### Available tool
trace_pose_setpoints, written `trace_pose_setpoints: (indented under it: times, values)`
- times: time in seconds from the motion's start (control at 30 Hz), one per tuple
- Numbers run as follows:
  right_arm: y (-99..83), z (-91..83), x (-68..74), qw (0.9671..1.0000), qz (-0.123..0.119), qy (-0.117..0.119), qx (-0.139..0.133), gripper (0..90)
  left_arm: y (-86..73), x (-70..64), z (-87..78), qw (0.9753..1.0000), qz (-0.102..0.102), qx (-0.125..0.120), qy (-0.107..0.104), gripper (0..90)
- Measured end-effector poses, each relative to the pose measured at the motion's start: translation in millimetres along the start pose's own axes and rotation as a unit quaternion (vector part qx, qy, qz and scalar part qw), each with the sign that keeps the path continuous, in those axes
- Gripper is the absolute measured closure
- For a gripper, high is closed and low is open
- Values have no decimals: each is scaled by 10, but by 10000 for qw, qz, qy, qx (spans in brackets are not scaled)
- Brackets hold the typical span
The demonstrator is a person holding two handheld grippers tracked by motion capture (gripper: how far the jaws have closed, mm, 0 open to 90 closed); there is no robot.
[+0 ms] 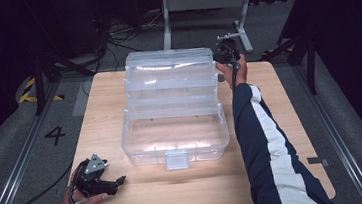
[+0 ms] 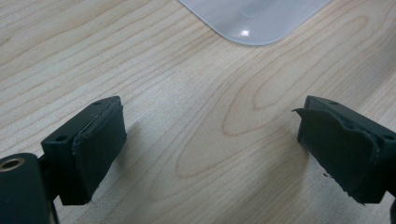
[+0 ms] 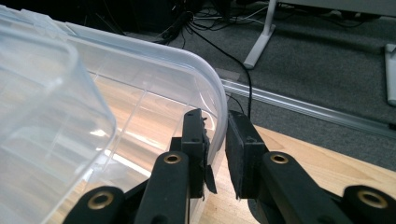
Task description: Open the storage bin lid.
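A clear plastic tiered storage box (image 1: 175, 137) stands open in the middle of the wooden table (image 1: 281, 122), with its trays stepped back and its lid (image 1: 169, 60) up at the far side. My right gripper (image 1: 226, 56) is at the lid's far right corner. In the right gripper view, the right gripper (image 3: 215, 140) is shut on the lid's curved rim (image 3: 205, 79), one pad on each side. My left gripper (image 1: 118, 181) rests low at the table's front left. It is open over bare wood (image 2: 210, 149), short of the box's corner (image 2: 254, 18).
A white latch (image 1: 177, 160) hangs on the box's front wall. Beyond the far table edge are a white desk frame (image 1: 204, 2), floor cables (image 1: 112, 36) and dark stands. A floor rail and a painted 4 (image 1: 55, 135) lie to the left.
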State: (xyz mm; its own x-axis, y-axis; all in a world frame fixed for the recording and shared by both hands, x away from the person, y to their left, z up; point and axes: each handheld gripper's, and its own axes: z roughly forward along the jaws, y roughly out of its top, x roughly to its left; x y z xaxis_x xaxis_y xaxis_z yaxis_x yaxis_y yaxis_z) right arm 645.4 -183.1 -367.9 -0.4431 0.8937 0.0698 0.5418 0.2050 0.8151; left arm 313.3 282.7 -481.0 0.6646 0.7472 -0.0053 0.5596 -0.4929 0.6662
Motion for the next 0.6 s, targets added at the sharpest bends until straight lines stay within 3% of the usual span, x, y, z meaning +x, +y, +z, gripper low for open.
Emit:
trace_pose_setpoints:
  times: [0.2,0.3,0.6]
  values:
    - [-49,74,-1,9999,-37,-67,101,777,-2,-3,2,10000,-36,-4,-34,83]
    - [-79,83,-20,9999,99,-15,11,778,-1,1,3,10000,-9,-16,-19,83]
    - [-84,85,6,9999,-43,-116,38,758,-3,3,-2,10000,17,-5,-20,85]
